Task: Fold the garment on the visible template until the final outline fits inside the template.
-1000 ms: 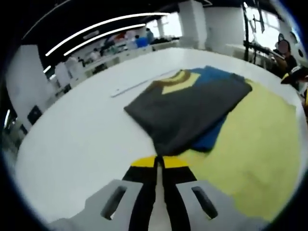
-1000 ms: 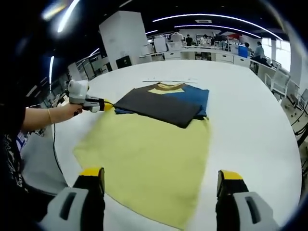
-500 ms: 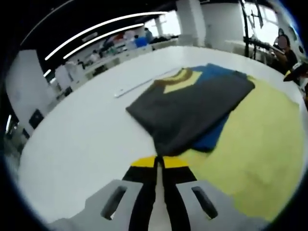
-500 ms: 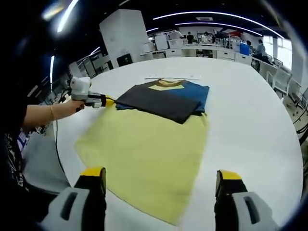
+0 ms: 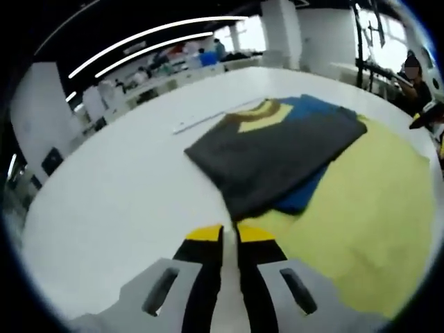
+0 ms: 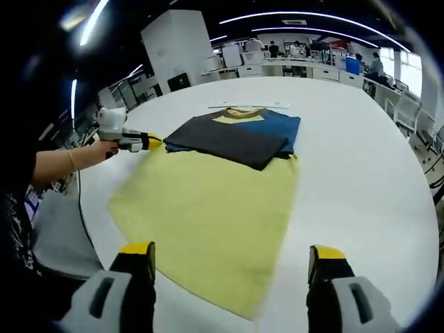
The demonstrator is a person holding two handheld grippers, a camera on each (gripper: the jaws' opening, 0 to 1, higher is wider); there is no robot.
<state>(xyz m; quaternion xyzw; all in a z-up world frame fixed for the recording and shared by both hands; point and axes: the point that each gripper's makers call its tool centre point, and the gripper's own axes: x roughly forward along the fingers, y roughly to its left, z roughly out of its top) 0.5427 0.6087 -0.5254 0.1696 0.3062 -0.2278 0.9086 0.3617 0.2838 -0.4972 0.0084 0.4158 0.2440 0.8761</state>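
Garment (image 6: 232, 137) lies folded at the yellow template's (image 6: 208, 215) far edge; left hand-held gripper (image 5: 222, 236), jaws barely parted, holds nothing; right hand-held gripper (image 6: 232, 260) gapes wide. Pinch the near corner low.

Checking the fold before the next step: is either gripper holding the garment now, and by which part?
Nothing is held. The left gripper has its jaws slightly parted just off the garment's near corner; the right gripper is wide open above the yellow template.
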